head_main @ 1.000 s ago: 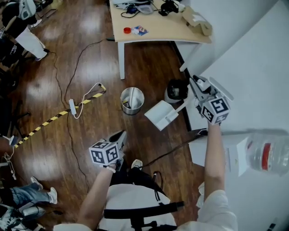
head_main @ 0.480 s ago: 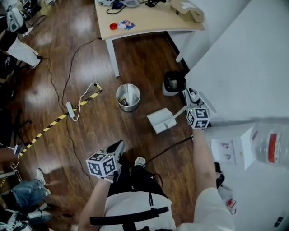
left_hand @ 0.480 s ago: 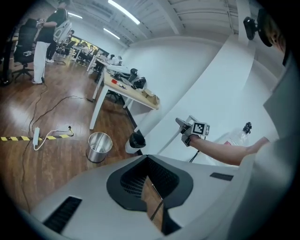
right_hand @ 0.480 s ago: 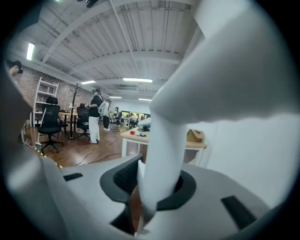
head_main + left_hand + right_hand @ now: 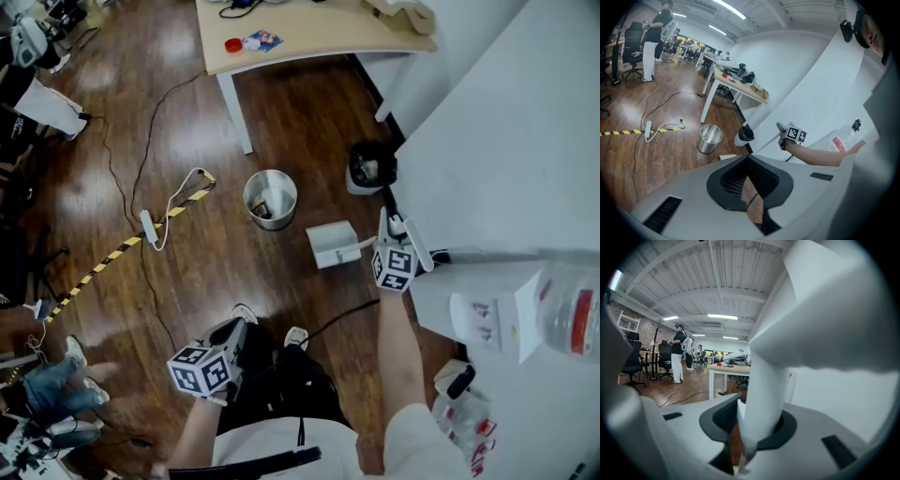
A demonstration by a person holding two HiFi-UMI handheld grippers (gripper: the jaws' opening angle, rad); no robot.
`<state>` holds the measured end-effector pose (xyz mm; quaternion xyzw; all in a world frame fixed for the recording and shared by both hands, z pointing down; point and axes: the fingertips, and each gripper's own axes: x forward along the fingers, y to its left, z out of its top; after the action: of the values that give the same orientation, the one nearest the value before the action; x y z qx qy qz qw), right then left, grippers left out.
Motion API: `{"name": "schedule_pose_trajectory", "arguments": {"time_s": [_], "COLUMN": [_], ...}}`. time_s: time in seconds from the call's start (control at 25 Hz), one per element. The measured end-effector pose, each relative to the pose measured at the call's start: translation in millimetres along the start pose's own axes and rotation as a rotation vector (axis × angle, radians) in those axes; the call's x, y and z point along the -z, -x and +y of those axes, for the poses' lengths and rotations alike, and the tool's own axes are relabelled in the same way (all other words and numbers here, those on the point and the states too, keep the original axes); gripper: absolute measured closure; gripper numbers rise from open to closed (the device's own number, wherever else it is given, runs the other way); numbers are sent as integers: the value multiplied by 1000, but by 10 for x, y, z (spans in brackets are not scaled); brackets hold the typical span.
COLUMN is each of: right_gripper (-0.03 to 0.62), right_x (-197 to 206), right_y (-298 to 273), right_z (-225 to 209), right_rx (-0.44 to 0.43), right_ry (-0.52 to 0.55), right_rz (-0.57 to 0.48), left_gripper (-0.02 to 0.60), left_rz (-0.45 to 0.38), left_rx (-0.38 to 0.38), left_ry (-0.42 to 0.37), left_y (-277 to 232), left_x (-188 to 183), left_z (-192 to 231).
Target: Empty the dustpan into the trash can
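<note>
1. Dustpan: white, low over the wooden floor; cannot tell whether it touches the boards
2. Sits right of the trash can and slightly nearer, close but apart, not over the rim
3. Trash can is a round metal bin, upright, with a few scraps showing inside
4. Right tool: clamped on the dustpan's handle, white shaft filling the gap between the jaws; pan head points left toward the can
5. Left tool: held low at near left, well apart from the pan; jaw tips meet, nothing between them
6. Black bin stands far right, against the white wall
7. Counter at far side, white leg down to the floor
8. Power strip and striped tape lie left of the can
</note>
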<state>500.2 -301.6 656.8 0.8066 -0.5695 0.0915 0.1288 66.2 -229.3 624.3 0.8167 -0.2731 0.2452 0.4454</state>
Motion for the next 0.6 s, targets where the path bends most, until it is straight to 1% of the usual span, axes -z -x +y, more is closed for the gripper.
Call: {"name": "schedule_pose_trajectory", "arguments": {"time_s": [0.16, 0.36, 0.52, 0.6], "right_gripper": [476, 456, 424, 419], "right_x": [377, 579, 776, 866], "right_y": [176, 434, 678, 786], "right_z": [76, -46, -195, -224], "right_rx": [18, 66, 115, 129], "right_ry": [-18, -40, -96, -109], "right_rz": [52, 83, 112, 129], "left_gripper": [594, 594, 594, 594], "left_rz": [4, 6, 19, 24], "left_rx": [-8, 4, 25, 29], "left_ry": [5, 4, -15, -21], "left_y": [19, -17, -54, -60], "left_x": [34, 48, 54, 52], "left_z": [38, -8, -88, -98]}}
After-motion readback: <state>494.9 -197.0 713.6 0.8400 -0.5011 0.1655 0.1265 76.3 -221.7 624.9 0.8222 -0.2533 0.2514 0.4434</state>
